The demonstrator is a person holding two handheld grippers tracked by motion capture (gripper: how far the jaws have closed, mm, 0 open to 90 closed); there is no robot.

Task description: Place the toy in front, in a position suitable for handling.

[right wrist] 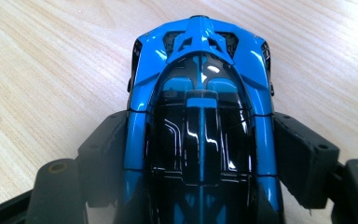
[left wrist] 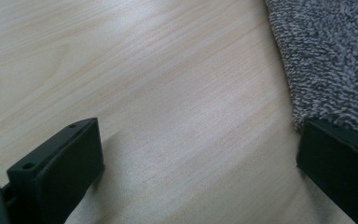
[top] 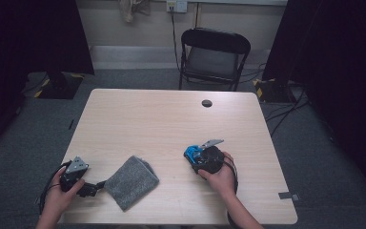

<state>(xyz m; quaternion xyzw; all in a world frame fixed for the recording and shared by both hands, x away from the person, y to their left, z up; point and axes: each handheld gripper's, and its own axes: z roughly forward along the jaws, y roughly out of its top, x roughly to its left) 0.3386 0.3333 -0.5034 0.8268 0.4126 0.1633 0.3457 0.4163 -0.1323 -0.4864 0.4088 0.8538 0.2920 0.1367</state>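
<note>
Glossy blue and black, the toy car (right wrist: 200,126) sits low in the right gripper view, nose pointing to the top of the frame, with the two black jaws of the right hand-held gripper (right wrist: 200,154) pressed against its flanks, one on each side just behind the doors. In the high view the car (top: 193,153) lies right of centre on the pale wooden tabletop (top: 147,119), in front of the right hand (top: 221,179). It looks like a small, hard, light model; its polished shell is likely slippery, and thin parts such as mirrors could be fragile, so the flat flanks at mid-body, where the jaws sit now, seem the safest hold. The left hand-held gripper (top: 91,188) rests at the lower left of the high view with its jaws wide apart and nothing between them; one jaw lies right at the edge of the grey cloth (left wrist: 331,56). That cloth (top: 131,182) looks soft, limp and fuzzy, easy to pinch at a corner. Counted: one car, one cloth, two hand-held grippers, and one folding chair (top: 213,57) beyond the tabletop.
</note>
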